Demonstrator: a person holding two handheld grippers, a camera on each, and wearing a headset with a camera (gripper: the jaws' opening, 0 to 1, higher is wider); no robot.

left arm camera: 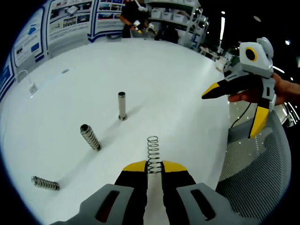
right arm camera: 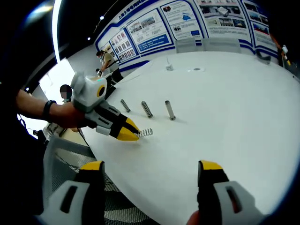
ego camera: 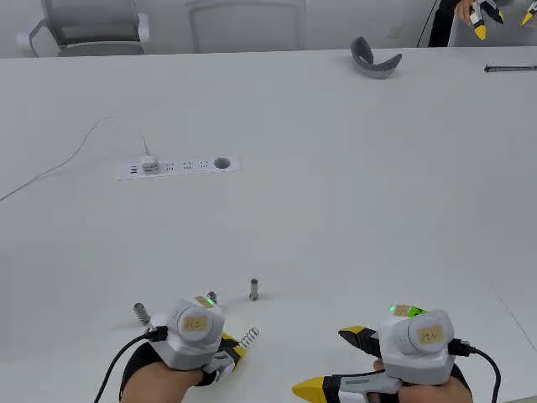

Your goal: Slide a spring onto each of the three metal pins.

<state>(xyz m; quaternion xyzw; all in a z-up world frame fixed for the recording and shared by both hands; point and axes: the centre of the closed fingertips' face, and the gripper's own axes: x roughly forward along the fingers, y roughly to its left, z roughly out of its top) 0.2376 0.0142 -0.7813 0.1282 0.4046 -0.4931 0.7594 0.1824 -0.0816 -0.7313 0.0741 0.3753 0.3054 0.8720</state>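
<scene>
Three short metal pins stand on the white table. The right-hand pin (ego camera: 253, 290) (left arm camera: 122, 105) (right arm camera: 169, 110) is bare. A spring sits over the middle pin (ego camera: 211, 297) (left arm camera: 90, 137) (right arm camera: 147, 109) and over the left pin (ego camera: 141, 313) (left arm camera: 45, 183) (right arm camera: 125, 105). My left gripper (ego camera: 233, 348) (left arm camera: 153, 165) (right arm camera: 131, 135) is shut on the end of a loose spring (ego camera: 249, 337) (left arm camera: 153, 149) (right arm camera: 146, 132), which sticks out just short of the bare pin. My right gripper (ego camera: 331, 363) (right arm camera: 151, 168) stands open with nothing in it, to the right of the pins.
A white power strip (ego camera: 178, 166) with a plug and cable lies mid-table. At the far edge lie a grey curved piece (ego camera: 373, 59) and a dark rod (ego camera: 509, 68). Another person's grippers (ego camera: 480, 18) show at the back right. Chairs stand behind the table.
</scene>
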